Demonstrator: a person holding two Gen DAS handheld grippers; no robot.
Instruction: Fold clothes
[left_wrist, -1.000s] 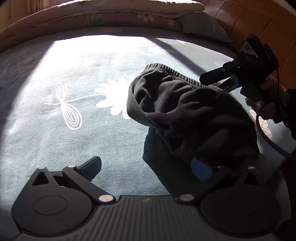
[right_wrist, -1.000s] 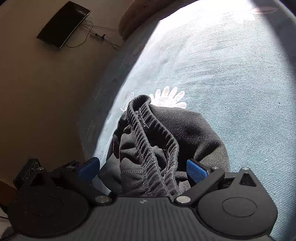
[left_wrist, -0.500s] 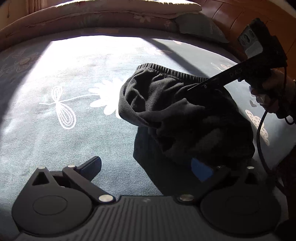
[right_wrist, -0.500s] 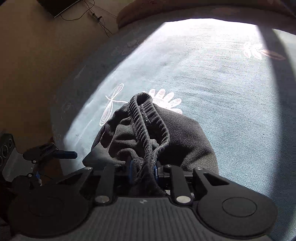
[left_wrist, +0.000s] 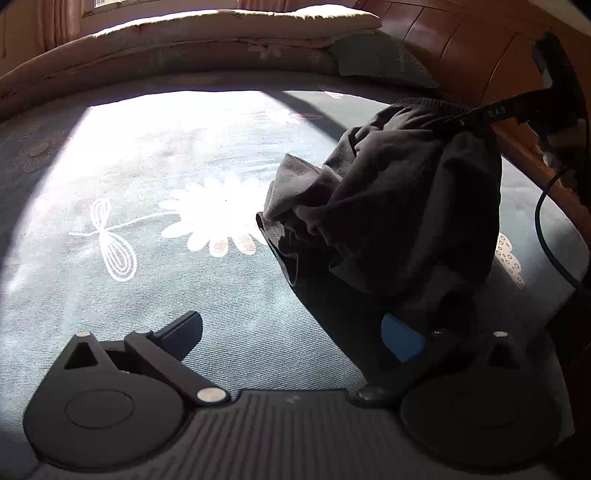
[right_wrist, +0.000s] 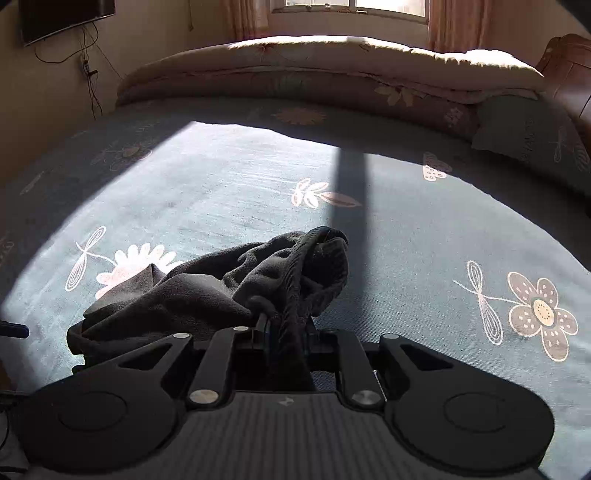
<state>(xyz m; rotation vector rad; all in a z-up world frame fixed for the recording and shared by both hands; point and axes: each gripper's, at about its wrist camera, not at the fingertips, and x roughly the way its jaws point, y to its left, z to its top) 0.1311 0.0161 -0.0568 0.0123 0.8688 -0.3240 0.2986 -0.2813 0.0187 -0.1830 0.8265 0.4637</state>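
Hard sunlight from window (right_wrist: 354, 5) bleaches bedspread (left_wrist: 177, 147); deep shadows, sharp focus, fisheye-bent edges.

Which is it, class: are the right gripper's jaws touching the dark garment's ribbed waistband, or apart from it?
Touching. The right wrist view shows the right gripper with jaws closing on the dark garment's ribbed waistband.

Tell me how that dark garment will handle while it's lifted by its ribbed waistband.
The dark garment is likely floppy: it hangs in slack folds below the right gripper, whose jaws are closing on the ribbed waistband. It probably won't slip, since the thick band bunches between the jaws. Its lower folds may drag on the bedspread.
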